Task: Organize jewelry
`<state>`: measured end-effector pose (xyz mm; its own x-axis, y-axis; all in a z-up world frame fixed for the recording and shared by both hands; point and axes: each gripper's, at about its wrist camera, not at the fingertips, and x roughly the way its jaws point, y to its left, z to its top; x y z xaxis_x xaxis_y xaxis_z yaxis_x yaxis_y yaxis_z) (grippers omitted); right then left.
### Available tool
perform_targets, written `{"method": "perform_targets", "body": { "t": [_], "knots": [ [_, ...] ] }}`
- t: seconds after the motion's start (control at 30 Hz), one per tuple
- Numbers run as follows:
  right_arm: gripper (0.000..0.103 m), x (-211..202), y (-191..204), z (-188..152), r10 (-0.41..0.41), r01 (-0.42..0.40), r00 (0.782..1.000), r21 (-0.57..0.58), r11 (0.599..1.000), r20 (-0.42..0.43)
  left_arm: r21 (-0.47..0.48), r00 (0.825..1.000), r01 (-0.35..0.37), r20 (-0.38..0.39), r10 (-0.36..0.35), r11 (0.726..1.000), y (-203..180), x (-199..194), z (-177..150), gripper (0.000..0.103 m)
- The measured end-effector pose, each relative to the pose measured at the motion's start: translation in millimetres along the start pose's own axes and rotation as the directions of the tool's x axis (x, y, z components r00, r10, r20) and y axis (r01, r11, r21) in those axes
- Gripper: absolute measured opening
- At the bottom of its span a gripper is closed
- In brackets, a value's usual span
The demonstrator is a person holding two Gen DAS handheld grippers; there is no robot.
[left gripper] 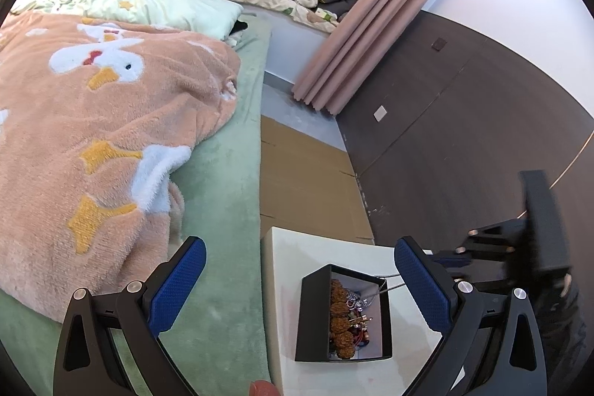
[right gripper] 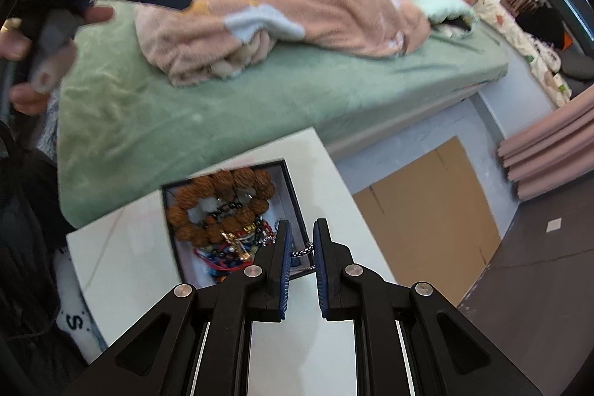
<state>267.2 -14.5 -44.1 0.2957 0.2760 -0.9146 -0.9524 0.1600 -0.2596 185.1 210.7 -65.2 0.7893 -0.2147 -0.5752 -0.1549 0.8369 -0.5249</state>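
The right gripper (right gripper: 300,240) stands narrow over the near right corner of the black jewelry box (right gripper: 293,195) on the white table (right gripper: 122,258), jaws pinching a silver chain (right gripper: 305,250) that trails over the box rim toward the beaded bracelets (right gripper: 219,203). The left gripper (left gripper: 297,284) hangs wide and empty, further off, the box lying ahead between its jaws.

blanket (left gripper: 111,121): pink, white ducks
sheet (left gripper: 222,195): green
box (right gripper: 237,221): black, white inside
beads (right gripper: 219,203): brown
surface (right gripper: 130,247): white
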Motion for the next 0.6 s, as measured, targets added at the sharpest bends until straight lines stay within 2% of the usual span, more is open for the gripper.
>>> {"method": "perform_targets", "body": {
  "t": [0.37,0.47,0.6],
  "knots": [
    [0.013,-91,21,26,-0.110,0.116,0.990,-0.060,0.991,0.088,0.003,1.000,0.029,0.008,-0.029,1.000,-5,-6,0,0.101],
    [0.013,-92,26,31,-0.122,0.128,0.989,-0.072,0.989,0.083,0.002,0.999,0.035,0.012,-0.035,0.999,-5,-9,-1,0.101],
    [0.013,-71,29,32,-0.141,0.144,0.989,-0.054,0.988,0.050,0.003,0.999,0.037,0.014,-0.037,0.999,-3,-12,-2,0.101]
  ]
}}
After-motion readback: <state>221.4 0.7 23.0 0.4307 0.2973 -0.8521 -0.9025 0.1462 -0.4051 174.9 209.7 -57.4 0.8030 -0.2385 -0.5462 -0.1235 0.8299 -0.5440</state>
